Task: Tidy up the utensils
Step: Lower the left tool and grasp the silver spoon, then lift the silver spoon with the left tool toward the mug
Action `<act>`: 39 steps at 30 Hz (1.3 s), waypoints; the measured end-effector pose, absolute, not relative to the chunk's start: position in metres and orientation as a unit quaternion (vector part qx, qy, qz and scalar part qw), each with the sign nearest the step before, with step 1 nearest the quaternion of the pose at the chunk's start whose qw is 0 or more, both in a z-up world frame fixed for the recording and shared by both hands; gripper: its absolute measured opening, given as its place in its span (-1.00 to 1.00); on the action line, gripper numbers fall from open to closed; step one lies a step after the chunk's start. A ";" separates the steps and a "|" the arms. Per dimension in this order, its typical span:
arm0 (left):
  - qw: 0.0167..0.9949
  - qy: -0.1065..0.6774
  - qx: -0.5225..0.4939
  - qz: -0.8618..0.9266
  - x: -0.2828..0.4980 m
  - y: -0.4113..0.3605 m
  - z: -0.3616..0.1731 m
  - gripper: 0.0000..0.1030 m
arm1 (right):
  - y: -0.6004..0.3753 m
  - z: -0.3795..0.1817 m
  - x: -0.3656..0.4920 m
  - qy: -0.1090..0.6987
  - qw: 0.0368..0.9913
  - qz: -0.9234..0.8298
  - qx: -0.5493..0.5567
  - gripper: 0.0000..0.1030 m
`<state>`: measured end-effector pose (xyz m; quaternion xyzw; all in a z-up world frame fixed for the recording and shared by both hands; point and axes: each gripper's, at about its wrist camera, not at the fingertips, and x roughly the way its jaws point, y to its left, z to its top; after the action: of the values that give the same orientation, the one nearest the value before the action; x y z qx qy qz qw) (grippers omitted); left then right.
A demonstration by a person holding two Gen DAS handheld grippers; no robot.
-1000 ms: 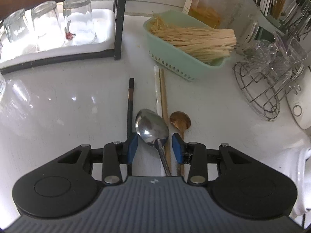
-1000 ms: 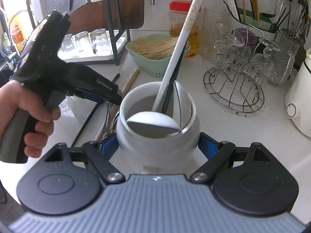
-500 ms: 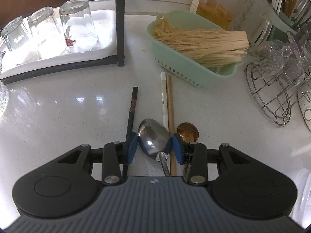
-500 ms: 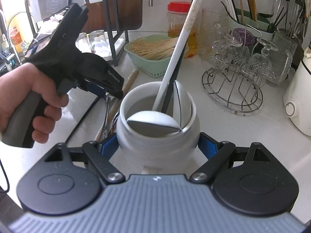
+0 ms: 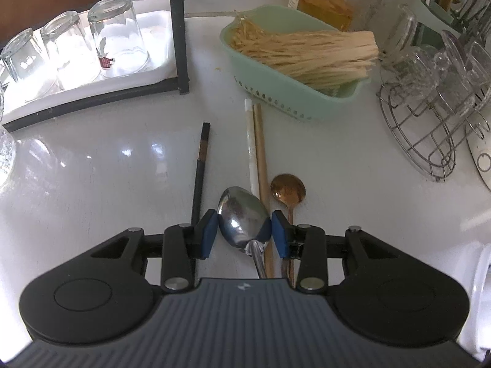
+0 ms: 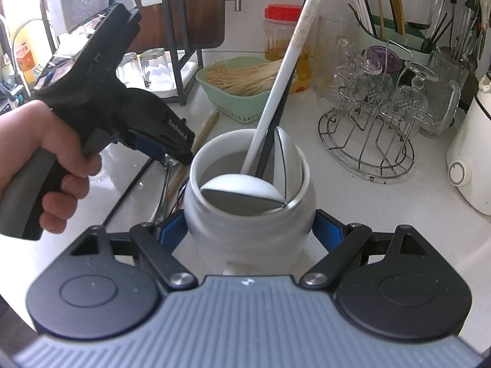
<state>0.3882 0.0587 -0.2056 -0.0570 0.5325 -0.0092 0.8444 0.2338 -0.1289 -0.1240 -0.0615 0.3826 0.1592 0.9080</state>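
Utensils laid out lengthwise on the white counter [image 5: 353, 184], placed here against the steel spoon [image 5: 242, 219]. Left of the spoon: one dark chopstick [image 5: 201, 165], thin and square-ended, brown band near its far tip. Steel spoon itself: polished oval bowl, dull reflections, handle running back under the left gripper [image 5: 242, 231]. Blue pads standing at either side of the bowl, seemingly just touching its edges, though contact hard to confirm from this angle; gripper partly closed around the spoon, not visibly lifting it. Just right of the spoon: a white chopstick [image 5: 250, 141] and a pale wooden one [image 5: 260, 153], side by side, touching. Further right: small copper-coloured spoon [image 5: 288, 187], round bowl, thin handle.

Right of all these, seen by the right wrist camera: white ceramic holder [image 6: 250, 214] clenched in the right gripper [image 6: 250, 233], a white chopstick and a dark one leaning inside.
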 end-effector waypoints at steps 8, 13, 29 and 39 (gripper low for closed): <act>0.848 0.528 -0.053 -0.005 0.364 0.053 -0.195 -0.15 | -0.132 -0.125 0.233 0.375 0.909 0.170 -0.064 0.74; 0.846 0.529 -0.067 0.005 0.344 0.048 -0.187 -0.15 | -0.135 -0.124 0.233 0.375 0.906 0.183 -0.067 0.74; 0.855 0.509 -0.098 0.009 0.295 0.053 -0.158 -0.15 | -0.135 -0.125 0.232 0.371 0.905 0.195 -0.079 0.74; 0.882 0.460 -0.101 0.008 0.269 0.047 -0.110 -0.15 | -0.137 -0.125 0.233 0.365 0.901 0.216 -0.088 0.74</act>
<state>0.2694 0.0472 -0.1095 -0.1012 0.4601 0.0076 0.8821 0.2327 -0.1373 -0.1252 -0.0880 0.3646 0.2163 0.9014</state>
